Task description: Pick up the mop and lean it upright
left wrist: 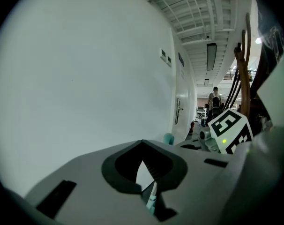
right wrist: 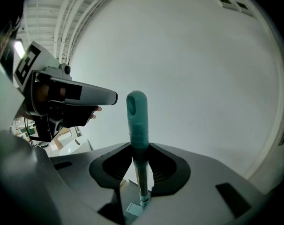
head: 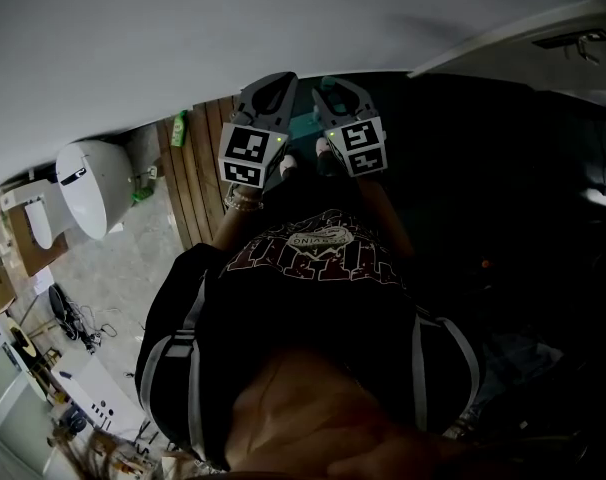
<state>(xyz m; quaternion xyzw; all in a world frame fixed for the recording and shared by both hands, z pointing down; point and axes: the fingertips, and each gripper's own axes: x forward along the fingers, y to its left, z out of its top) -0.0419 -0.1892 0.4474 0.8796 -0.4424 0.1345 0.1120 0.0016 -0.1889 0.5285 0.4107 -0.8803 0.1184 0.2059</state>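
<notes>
Mop and both claws at a white wall (right wrist: pixel 203 78). The mop (right wrist: pixel 136 121) stood upright between the jaws of the right claw (right wrist: pixel 141 175). Its teal grip rose above the jaw tips and its thin pole ran down through the gap. The right claw was released: the jaws stood apart, and a strip of wall showed on each side of the pole. The left claw (left wrist: pixel 142 170), just to the left of the right claw and level with it, was also released and empty. Only a narrow wedge of wall showed between its jaws, with a short piece of pole visible low in that gap. The tip of the teal grip showed just past its right jaw. Both claws pointed at the wall.
</notes>
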